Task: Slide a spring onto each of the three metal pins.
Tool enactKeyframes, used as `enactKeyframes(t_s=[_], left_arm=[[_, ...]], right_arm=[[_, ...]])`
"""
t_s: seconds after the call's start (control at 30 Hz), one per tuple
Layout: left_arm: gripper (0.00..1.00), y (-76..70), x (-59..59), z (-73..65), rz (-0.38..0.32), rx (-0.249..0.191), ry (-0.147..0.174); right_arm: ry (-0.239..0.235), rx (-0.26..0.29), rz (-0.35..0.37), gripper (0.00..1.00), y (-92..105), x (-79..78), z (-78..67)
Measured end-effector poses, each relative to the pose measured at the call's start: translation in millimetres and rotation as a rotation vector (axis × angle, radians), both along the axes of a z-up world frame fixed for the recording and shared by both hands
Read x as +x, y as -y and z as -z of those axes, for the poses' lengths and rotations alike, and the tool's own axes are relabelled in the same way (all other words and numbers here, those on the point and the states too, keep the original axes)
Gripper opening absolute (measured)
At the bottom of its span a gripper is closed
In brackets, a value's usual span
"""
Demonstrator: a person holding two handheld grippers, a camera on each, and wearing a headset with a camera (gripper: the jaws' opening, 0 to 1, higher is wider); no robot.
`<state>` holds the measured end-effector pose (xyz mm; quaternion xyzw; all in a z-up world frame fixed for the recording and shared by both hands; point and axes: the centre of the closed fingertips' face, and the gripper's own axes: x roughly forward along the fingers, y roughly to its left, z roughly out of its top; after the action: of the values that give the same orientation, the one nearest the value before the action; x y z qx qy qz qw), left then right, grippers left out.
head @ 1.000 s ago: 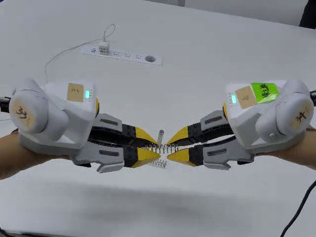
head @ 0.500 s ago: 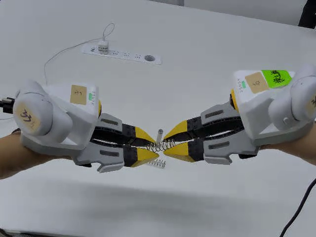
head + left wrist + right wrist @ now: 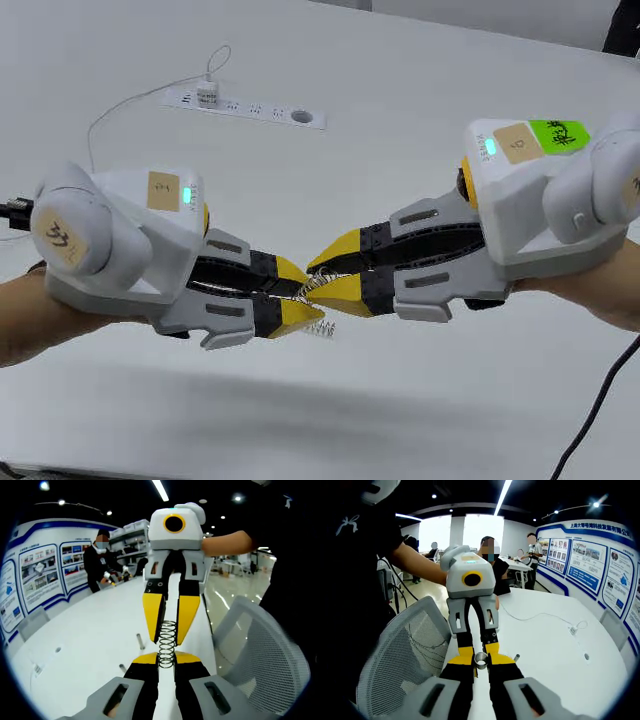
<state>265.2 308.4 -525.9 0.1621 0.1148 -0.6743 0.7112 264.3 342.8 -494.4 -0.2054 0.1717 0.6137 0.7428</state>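
A short steel spring (image 3: 313,287) hangs above the white table between my two grippers, which meet tip to tip. My left gripper (image 3: 300,298) is shut on one end, and in its own view the coil (image 3: 166,655) rises from its yellow tips (image 3: 167,660). My right gripper (image 3: 316,278) comes in from the right, angled down, shut on the other end; its own view shows the spring (image 3: 480,660) end-on. A second spring (image 3: 320,328) lies on the table under the jaws. Two upright metal pins (image 3: 141,641) (image 3: 122,668) stand on the table; one pin (image 3: 516,657) shows beside my right jaws.
A white power strip (image 3: 245,108) with a plugged-in charger and cable lies at the back of the table. A dark cable (image 3: 600,420) runs along the right front edge. A mesh chair (image 3: 260,650) stands beside the table. People stand in the background.
My right gripper has moved left and tilted downward, closing the gap to the left gripper. The spring between them looks shorter. The pin seen behind the tips earlier is now covered by the right jaw.
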Motion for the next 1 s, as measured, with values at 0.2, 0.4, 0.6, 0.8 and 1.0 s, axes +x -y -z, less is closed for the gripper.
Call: enactKeyframes(t_s=[0.2,0.4,0.6,0.8,1.0], left_arm=[[0.1,2.0,-2.2,-1.3,0.0,-0.015,-0.013],[0.1,2.3,-2.0,-1.9,-0.003,-0.021,-0.018],[0.1,-1.9,-1.1,-0.9,-0.016,-0.024,-0.026],[0.1,-4.3,-1.1,1.5,-0.025,-0.015,-0.029],[0.11,-4.3,-0.2,-0.1,-0.035,-0.023,-0.043]], right_arm=[[-0.005,0.023,0.001,0.11,-6.0,-1.8,-3.3],[-0.001,0.024,0.004,0.11,-8.1,-1.6,-4.4],[-0.001,0.025,0.011,0.11,-10.3,-0.9,-3.4],[0.004,0.009,0.004,0.11,-12.4,-0.7,-0.5],[0.006,0.012,0.009,0.11,-11.7,0.8,-1.7]])
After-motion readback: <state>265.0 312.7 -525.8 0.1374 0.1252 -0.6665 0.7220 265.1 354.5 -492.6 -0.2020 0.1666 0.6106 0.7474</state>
